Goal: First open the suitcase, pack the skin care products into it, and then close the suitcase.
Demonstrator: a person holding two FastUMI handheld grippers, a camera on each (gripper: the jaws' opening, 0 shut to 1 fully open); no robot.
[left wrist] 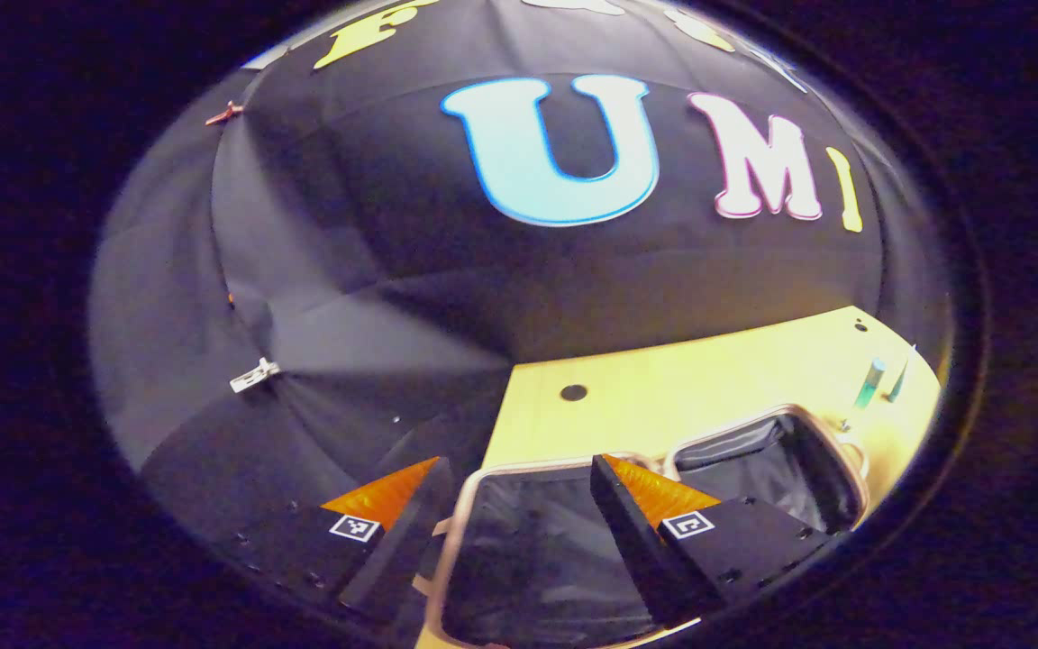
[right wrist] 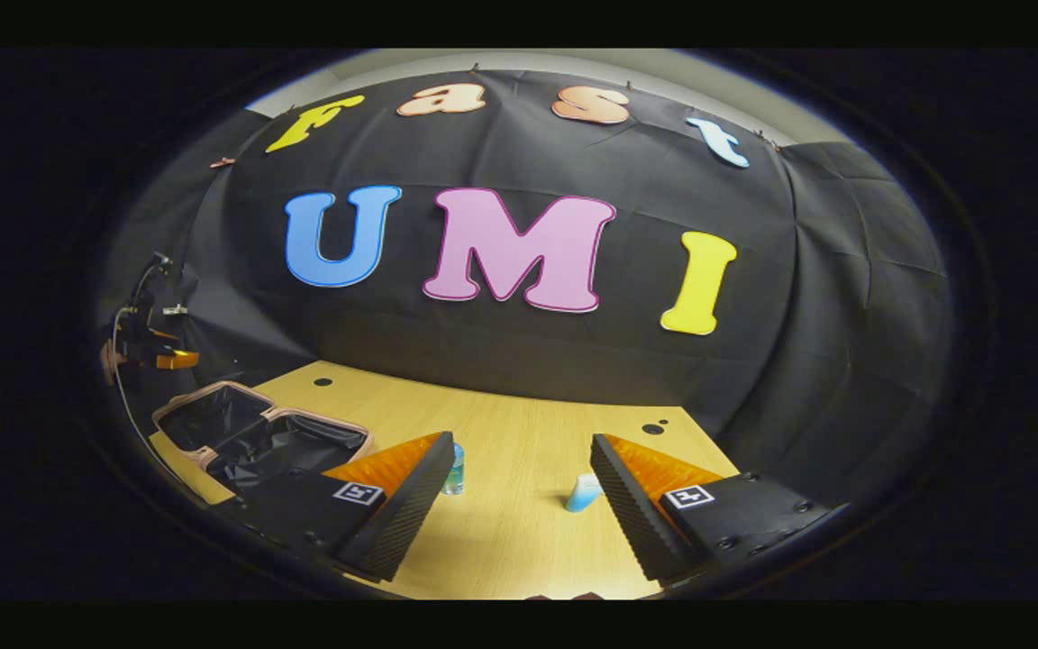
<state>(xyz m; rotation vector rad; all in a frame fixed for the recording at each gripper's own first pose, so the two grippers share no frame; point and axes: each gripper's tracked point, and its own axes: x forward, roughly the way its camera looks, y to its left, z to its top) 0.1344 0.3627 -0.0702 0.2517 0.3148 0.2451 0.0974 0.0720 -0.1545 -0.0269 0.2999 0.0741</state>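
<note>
With the suitcase [right wrist: 258, 433] lying open at the lower left of the right gripper view, the spread, empty right gripper [right wrist: 519, 487] hangs nearer the upright bottle [right wrist: 454, 469] and tube [right wrist: 584, 492] standing between its fingers, while the left gripper [left wrist: 519, 514], likewise spread, hovers over the case.

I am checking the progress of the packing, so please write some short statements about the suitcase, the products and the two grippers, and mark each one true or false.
1. The suitcase lies open on the table. True.
2. The two skin care products are already inside the suitcase. False: the small bottle and the light blue tube are on the table, outside it.
3. The right gripper is open and holds nothing. True.
4. The left gripper is shut on a bottle. False: its jaws stand apart, above the open suitcase, with nothing between them.
5. In the right gripper view, the suitcase lies to the left of both products. True.
</note>
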